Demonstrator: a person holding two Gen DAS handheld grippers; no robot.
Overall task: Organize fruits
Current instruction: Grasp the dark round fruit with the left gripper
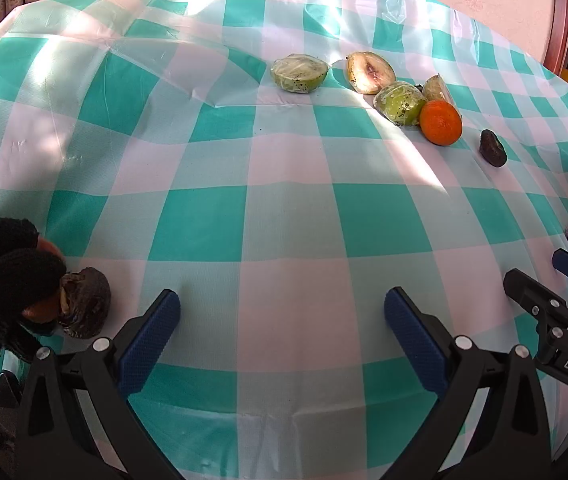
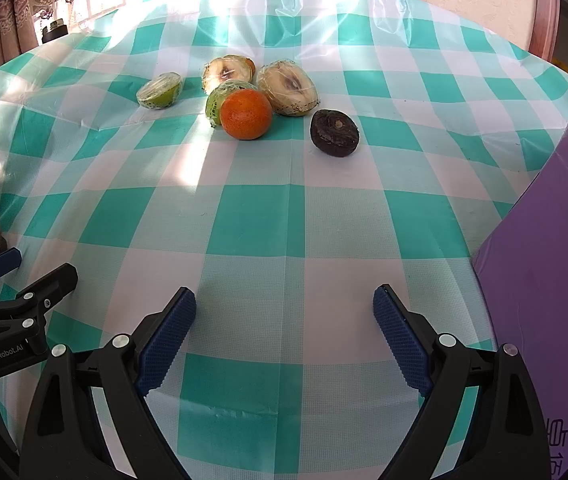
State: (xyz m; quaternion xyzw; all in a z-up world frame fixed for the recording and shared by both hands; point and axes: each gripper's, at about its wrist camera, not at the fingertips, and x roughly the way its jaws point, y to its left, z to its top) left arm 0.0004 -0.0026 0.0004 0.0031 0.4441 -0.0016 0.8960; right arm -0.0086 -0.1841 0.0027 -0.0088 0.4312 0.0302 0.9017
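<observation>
Left gripper [image 1: 281,320] and right gripper [image 2: 284,318] low over a teal-and-white checked tablecloth [image 2: 259,216], jaws of each spread wide apart, nothing between the blue pads. Fruits grouped at the far middle of the cloth: orange [image 2: 246,114] in front, touching a wrapped green half [image 2: 215,100] on its left; wrapped pale cut halves [image 2: 288,88] just behind; another wrapped green half [image 2: 159,90] a little apart to the left. Dark wrinkled fruit [image 2: 334,133] alone on the cloth to the right of the orange, near but not touching. Second dark fruit [image 1: 85,308] at the near left edge of the left wrist view, in contact with a hand in a black knit glove [image 1: 15,276]. Purple board [image 2: 544,272] along the right side, beside the right gripper
</observation>
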